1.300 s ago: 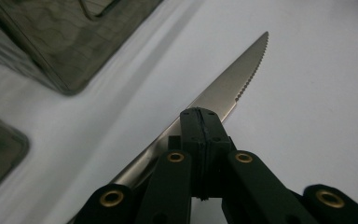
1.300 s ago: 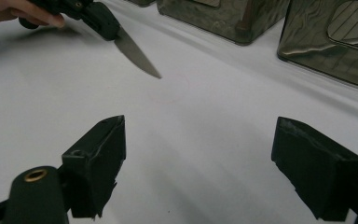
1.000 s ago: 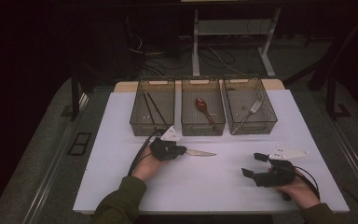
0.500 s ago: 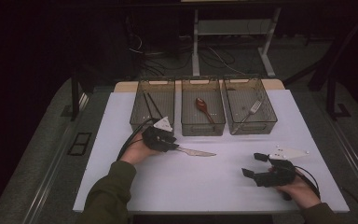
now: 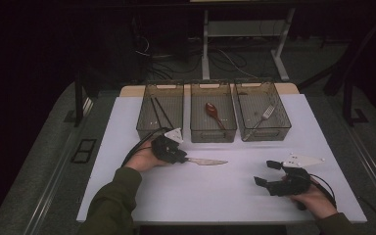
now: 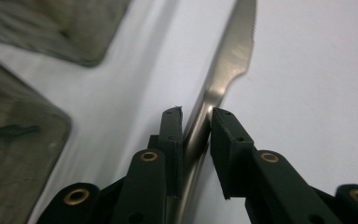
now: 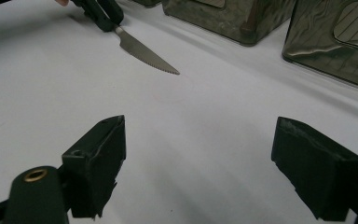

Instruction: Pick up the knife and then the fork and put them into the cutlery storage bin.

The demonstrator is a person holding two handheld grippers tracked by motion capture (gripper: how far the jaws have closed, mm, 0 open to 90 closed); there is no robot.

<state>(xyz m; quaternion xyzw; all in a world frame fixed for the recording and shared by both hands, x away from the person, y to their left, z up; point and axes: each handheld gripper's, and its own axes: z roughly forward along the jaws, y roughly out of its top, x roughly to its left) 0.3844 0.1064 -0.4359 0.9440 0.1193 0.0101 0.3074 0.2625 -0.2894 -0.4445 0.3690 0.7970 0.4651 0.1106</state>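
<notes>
The white table top (image 5: 215, 196) takes up the lower half of the high view, with three clear bins in a row across the middle of the frame: the left bin (image 5: 159, 128) with dark sticks in it, the middle bin (image 5: 213, 131) with a reddish spoon (image 5: 214, 114), the right bin (image 5: 264, 132) with a fork (image 5: 263, 115); just below the left and middle bins, left of centre, the knife (image 5: 206, 161) lies flat on the white surface, its long axis running left to right across the frame, handle toward the left, serrated tip toward the centre; the left gripper (image 5: 182, 157) sits at the handle end, far nearer than the right gripper (image 5: 263, 172), which rests at the lower right, well apart from the blade.

In the left gripper view the knife (image 6: 223, 60) runs straight up out of the jaws toward the top of the frame, so the gripper's line and the knife's line match; the jaws have just been closing, and the handle stands between the pads (image 6: 171, 135), which look to touch it on both sides, a narrow hold on the handle; how firm it is I cannot tell.

In the right gripper view the jaws stand wide apart with nothing between them, and the knife (image 7: 144, 53) lies at the upper left, its tip pointing down and right.
</notes>
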